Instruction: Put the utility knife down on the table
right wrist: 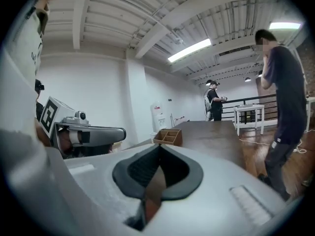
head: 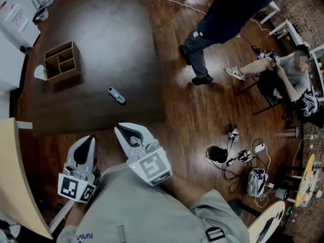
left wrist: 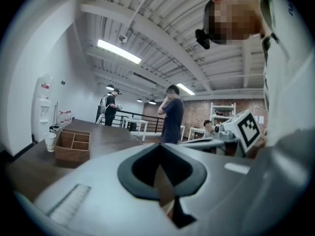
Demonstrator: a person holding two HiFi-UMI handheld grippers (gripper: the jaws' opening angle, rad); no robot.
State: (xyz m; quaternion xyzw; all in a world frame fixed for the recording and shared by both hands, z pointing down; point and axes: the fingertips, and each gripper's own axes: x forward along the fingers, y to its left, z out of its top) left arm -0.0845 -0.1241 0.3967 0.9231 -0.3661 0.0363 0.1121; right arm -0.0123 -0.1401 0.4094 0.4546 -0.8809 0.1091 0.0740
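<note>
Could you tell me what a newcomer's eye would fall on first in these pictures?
The left gripper and right gripper fill the foreground, both shut and empty, by the near edge of the table. A utility knife lies on the table's near half, with a wooden divided box farther back on the left.

The right hand-held gripper (right wrist: 158, 150) has its jaws pressed together with nothing between them. Beyond it, a wooden divided box (right wrist: 168, 137) sits on the dark table (right wrist: 212, 135). A person (right wrist: 281, 92) stands at the right.
</note>
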